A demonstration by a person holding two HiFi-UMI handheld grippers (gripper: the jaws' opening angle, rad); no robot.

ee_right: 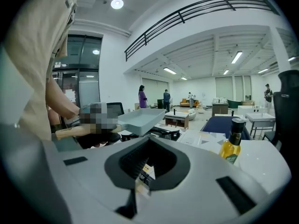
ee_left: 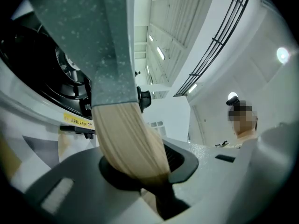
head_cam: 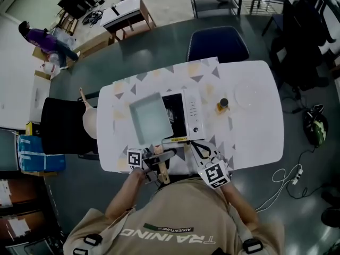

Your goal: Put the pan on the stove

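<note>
Head view, far left: black chair [head_cam: 62, 127] pushed against the white table [head_cam: 255, 137]. Upper left corner: a person [head_cam: 45, 40] among boxes, well apart from the table.

Left of centre: grey square pan [head_cam: 150, 118], open side up, over the left part of the stove [head_cam: 183, 116]. Wooden handle [head_cam: 162, 170] pointing toward the lower edge of the frame. Left gripper [head_cam: 155, 158] clamped on that handle, marker cube on its left side.

Left gripper view:
- Left gripper [ee_left: 135, 178] with jaws closed hard on the handle [ee_left: 131, 139] low in the frame.
- Speckled underside of the pan [ee_left: 88, 41] running up to the top edge.
- Black burner of the stove [ee_left: 44, 66] at left, beneath the pan.

Right gripper view, left of centre: pan [ee_right: 140, 119] tilted, far end up, seemingly raised off the stove [ee_right: 163, 133]. Handle [ee_right: 70, 132] further left.

Head view, right of centre: right gripper [head_cam: 201, 150] at the near table edge, just beside the front right corner of the stove, apart from the pan. In its own view, right gripper [ee_right: 140, 183] with jaws together, only a thin slit left, holding nothing.

Further right: bottle [head_cam: 223, 105] of yellow liquid with a dark cap, upright, just right of the stove; same bottle [ee_right: 232, 146] at right in the right gripper view. Then a white plate [head_cam: 248, 96] near the bottle.

Top centre: blue chair [head_cam: 217, 44] behind the table.
</note>
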